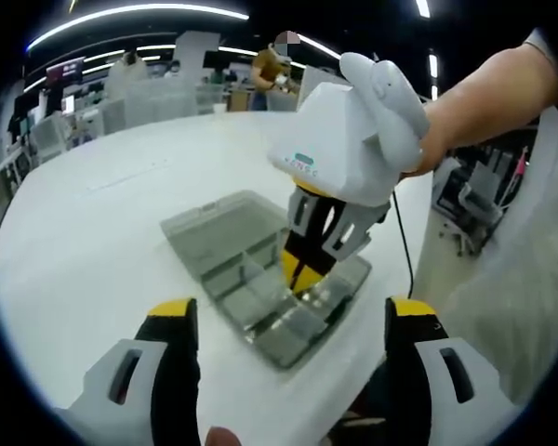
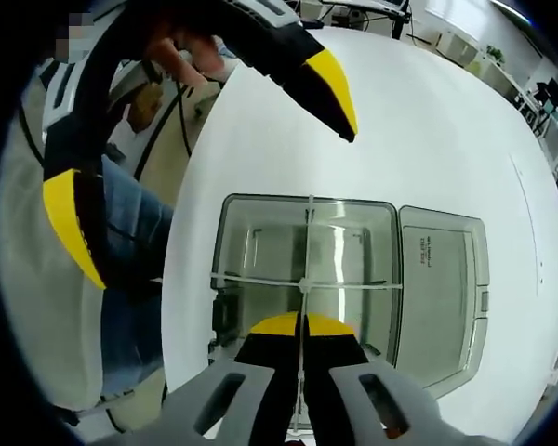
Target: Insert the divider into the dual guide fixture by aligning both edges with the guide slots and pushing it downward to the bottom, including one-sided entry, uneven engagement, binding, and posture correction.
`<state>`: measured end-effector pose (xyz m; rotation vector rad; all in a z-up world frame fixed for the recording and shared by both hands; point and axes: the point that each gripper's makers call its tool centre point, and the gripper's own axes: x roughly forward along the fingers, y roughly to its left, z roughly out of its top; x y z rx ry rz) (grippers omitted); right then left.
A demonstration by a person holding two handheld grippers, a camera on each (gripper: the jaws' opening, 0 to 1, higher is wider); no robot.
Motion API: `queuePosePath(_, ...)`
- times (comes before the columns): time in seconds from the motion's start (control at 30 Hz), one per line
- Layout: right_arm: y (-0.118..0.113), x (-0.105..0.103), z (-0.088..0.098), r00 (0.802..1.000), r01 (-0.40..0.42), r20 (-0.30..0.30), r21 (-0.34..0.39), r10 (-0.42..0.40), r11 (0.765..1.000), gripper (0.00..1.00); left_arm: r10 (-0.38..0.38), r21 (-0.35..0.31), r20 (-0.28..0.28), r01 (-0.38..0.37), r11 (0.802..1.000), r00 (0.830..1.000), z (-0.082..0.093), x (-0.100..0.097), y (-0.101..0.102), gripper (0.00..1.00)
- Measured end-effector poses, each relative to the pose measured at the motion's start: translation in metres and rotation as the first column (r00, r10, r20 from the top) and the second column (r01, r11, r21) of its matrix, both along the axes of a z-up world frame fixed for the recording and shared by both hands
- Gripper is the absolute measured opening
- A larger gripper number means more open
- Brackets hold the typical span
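Clear plastic box (image 2: 307, 279) near the white table's (image 1: 93, 232) edge, hinged lid (image 2: 442, 297) laid flat beside it. Right gripper (image 2: 302, 330) pinched shut on a thin clear divider (image 2: 307, 269) standing in the box, crossing another divider. Left gripper (image 1: 293, 311) held above, jaws spread wide, nothing between. Bare tabletop beyond the box.

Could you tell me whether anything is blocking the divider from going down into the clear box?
Nothing visible blocks it. The right tool pinches the thin divider already standing in the clear box, crossing another divider at its centre. The left tool hovers open above, apart from it.
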<state>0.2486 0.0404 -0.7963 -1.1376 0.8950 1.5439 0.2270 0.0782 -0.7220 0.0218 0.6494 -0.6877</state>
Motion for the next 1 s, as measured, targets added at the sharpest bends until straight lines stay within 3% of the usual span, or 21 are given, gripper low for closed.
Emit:
queuePosePath(0.5,0.0001,0.0016,0.0,1.0,-0.012,0.012,0.005,0.012,1.0,0.0,-0.001,0.011,-0.005,0.001,1.0,1.0,0.0008,-0.0057,0.0012,0.8)
queuePosePath(0.9,-0.002,-0.0009,0.0024,1.0,0.002,-0.012,0.023,-0.002,1.0,0.0,-0.017,0.017,-0.006,0.017,1.0,1.0,0.0003,-0.0079,-0.0003,0.8)
queuePosePath(1.0,-0.003,-0.0006,0.002,1.0,0.006,-0.008,0.024,-0.006,1.0,0.05,-0.022,0.018,-0.006,0.022,1.0,1.0,0.0002,-0.0078,-0.0002,0.8)
